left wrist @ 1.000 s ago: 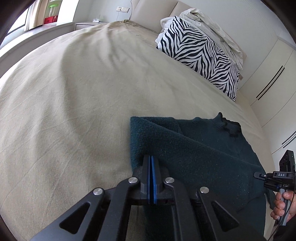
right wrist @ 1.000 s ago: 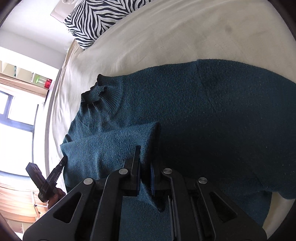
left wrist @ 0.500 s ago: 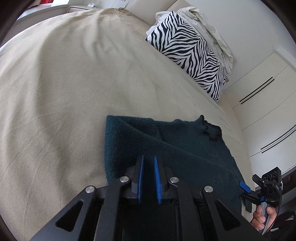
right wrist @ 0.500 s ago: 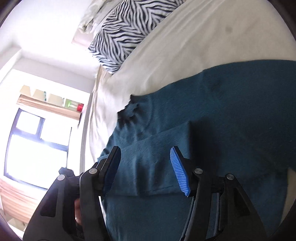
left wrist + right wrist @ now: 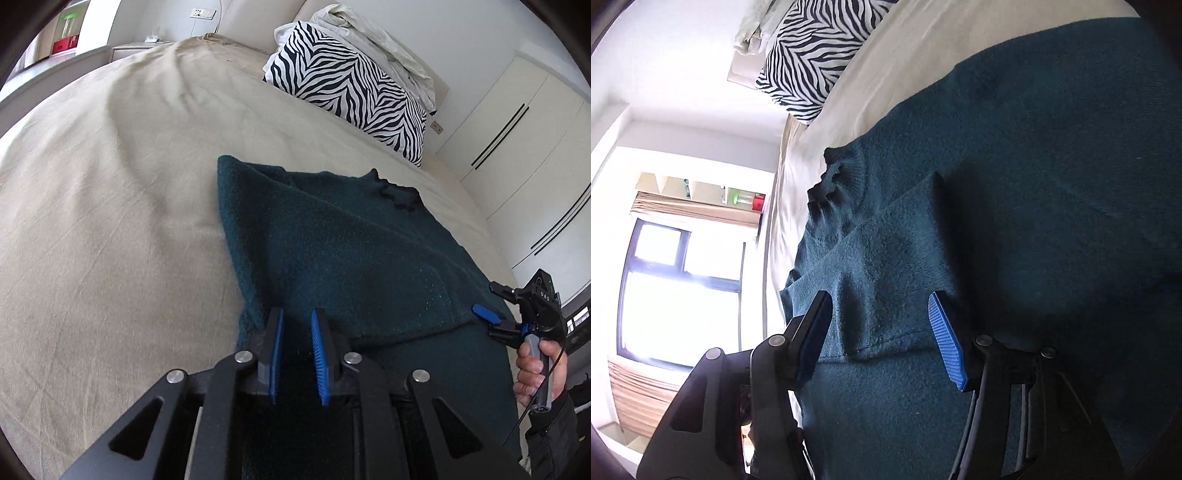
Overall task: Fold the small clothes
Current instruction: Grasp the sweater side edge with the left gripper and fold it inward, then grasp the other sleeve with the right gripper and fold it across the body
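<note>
Sweater (image 5: pixel 343 251): dark teal — flat on the beige bed (image 5: pixel 110 221), sleeve folded across.
Left gripper (image 5: pixel 297 332): jaws just parting, gripping nothing.
Right gripper (image 5: pixel 879 332): jaws wide, empty.
Room: zebra pillow (image 5: pixel 351 85), white wardrobe (image 5: pixel 517 147) — bright window (image 5: pixel 676 295).

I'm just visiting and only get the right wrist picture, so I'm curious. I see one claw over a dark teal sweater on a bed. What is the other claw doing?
Observer: The left claw hovers over the near end of the sweater. Its jaws have just been opening to a narrow gap, with no cloth pinched between them.
Operator: Is there any furniture I can't see?
Observer: A white wardrobe with long dark handles stands beyond the bed's far side.
Operator: Is there anything on the walls?
Observer: A wall socket, up and left of the zebra pillow.
</note>
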Motion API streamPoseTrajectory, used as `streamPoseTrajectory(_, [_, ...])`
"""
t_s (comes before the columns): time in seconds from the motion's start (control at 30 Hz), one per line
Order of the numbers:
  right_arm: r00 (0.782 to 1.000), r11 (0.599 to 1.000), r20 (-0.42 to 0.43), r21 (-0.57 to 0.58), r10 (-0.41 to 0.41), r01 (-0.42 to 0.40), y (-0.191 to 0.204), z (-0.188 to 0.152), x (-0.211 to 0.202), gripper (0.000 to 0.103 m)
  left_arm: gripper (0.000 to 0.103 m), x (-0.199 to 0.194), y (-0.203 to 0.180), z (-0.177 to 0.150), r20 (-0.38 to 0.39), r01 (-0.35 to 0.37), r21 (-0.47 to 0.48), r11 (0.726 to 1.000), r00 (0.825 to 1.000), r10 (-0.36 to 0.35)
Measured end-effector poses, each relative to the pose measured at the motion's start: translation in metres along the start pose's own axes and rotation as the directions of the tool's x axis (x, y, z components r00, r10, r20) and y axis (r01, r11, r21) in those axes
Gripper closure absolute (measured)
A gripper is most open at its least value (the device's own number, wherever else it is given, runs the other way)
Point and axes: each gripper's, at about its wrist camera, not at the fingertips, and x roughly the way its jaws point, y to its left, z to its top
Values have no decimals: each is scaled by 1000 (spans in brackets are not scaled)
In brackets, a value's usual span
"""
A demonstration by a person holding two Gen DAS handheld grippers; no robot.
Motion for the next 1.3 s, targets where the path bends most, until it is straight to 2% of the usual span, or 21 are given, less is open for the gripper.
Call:
streamPoseTrajectory(0.07, [997,998,58,34,-54,52,-11,-1,-24,49,81,-5,-12,-5,-2,-28,47,999,1000,28])
streamPoseTrajectory(0.13, [986,993,121,56,-111,105,-24,-6,-54,49,72,-11,-24,-10,-4,-47,81,996,999,47])
streamPoseTrajectory(0.23, [970,991,217,93,-110,91,-46,-18,-109,49,67,-20,-48,-19,2,-59,139,988,998,59])
streamPoseTrajectory(0.33, [931,981,332,166,-149,98,-82,-34,-174,49,60,-22,-74,-30,1,-38,177,983,999,38])
streamPoseTrajectory(0.43, [874,949,436,303,-213,81,-133,-54,-242,48,57,-15,-101,-39,-24,9,190,982,1000,-4])
streamPoseTrajectory(0.53, [815,903,512,429,-272,32,-182,-74,-294,50,50,-2,-125,-46,-53,47,197,979,998,-37])
streamPoseTrajectory(0.57, [801,893,540,450,-259,-15,-196,-77,-307,50,49,3,-132,-49,-66,57,196,979,997,-45])
streamPoseTrajectory(0.63, [781,876,578,475,-239,-83,-219,-77,-329,50,49,14,-141,-52,-95,91,165,982,993,-76])
streamPoseTrajectory(0.73, [743,868,615,488,-264,-96,-234,-62,-347,50,48,26,-147,-54,-125,142,90,986,984,-131])
streamPoseTrajectory(0.83, [727,843,633,519,-267,-142,-252,-41,-353,51,47,31,-153,-56,-138,154,58,986,980,-145])
streamPoseTrajectory(0.87, [721,843,635,521,-278,-133,-254,-34,-354,51,47,32,-153,-55,-140,158,51,986,979,-150])
streamPoseTrajectory(0.9, [715,848,634,518,-294,-110,-255,-29,-360,59,47,33,-153,-55,-143,162,46,986,978,-154])
streamPoseTrajectory(0.93, [711,855,629,513,-314,-76,-251,-23,-361,77,47,34,-153,-54,-143,166,40,985,977,-159])
streamPoseTrajectory(1.0, [723,869,605,494,-335,-11,-242,-11,-361,89,47,32,-152,-52,-139,180,22,984,975,-175])
streamPoseTrajectory(1.07, [718,896,597,436,-357,82,-215,-2,-359,92,47,32,-151,-50,-134,187,9,982,974,-184])
streamPoseTrajectory(1.13, [717,928,597,309,-360,209,-163,4,-344,93,47,31,-149,-47,-127,208,-15,978,970,-209])
streamPoseTrajectory(1.2, [741,933,573,144,-349,328,-102,2,-310,93,47,29,-144,-44,-114,240,-56,969,963,-245])
streamPoseTrajectory(1.3, [804,884,497,-142,-326,446,-17,-20,-241,93,46,28,-140,-39,-94,293,-123,948,948,-305])
